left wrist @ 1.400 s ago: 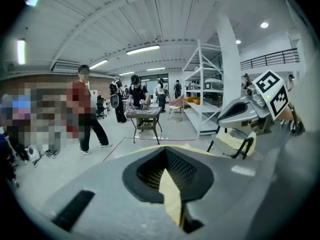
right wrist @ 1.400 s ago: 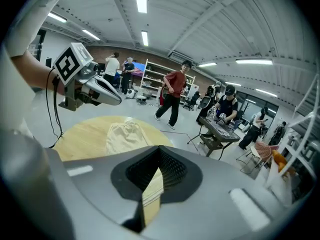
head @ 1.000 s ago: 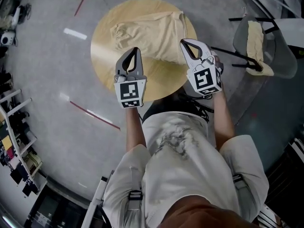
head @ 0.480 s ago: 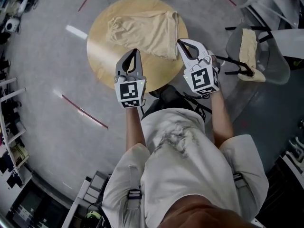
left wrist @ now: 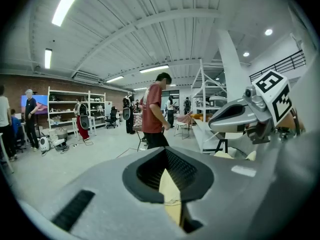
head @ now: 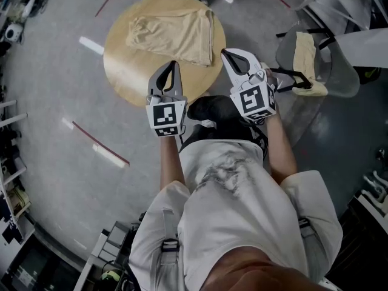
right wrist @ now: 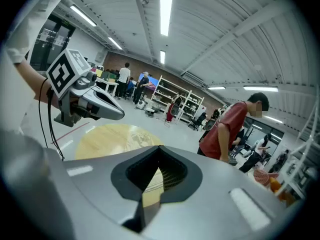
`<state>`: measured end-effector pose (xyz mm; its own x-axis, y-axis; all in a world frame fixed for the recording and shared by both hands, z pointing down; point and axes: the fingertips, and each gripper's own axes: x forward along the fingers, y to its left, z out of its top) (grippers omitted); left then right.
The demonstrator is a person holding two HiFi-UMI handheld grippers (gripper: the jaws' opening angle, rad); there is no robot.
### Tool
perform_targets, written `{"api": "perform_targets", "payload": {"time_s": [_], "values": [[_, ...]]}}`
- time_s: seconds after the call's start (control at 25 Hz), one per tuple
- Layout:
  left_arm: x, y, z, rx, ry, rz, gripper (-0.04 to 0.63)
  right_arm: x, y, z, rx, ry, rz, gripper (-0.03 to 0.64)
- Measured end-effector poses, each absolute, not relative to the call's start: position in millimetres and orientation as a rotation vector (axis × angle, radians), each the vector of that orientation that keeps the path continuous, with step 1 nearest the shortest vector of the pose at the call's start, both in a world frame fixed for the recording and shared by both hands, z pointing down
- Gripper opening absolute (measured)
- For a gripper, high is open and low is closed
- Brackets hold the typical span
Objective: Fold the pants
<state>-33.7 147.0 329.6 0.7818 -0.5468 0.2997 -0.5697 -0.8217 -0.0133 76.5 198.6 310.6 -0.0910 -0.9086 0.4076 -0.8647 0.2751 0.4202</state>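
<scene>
Head view: left gripper point(head: 173, 65) and right gripper point(head: 225, 53), jaws together and empty, have pulled back from the counter point(head: 127, 77); folded pants point(head: 176, 34) now lie farther away

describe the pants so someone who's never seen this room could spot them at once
Find the round wooden table on the grey floor, near the top of the head view. The pants are the pale tan cloth lying flat on it. A similar tan cloth to the right hangs on a chair, not on the table.
</scene>
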Motion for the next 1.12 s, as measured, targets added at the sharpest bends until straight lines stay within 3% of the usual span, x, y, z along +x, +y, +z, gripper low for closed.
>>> {"api": "perform_targets", "payload": {"time_s": [0.56,1.12], "values": [[-12.7,178.7,316.2,2.837,-0.963,0.437,0.008,108.7,216.2,303.6,1.52,-1.996,-0.079,0.009],[65.5,185.6,321.0,2.658,-1.23,0.472,0.008,187.0,193.2,305.6,1.264,-2.205,-0.102,0.009]]}}
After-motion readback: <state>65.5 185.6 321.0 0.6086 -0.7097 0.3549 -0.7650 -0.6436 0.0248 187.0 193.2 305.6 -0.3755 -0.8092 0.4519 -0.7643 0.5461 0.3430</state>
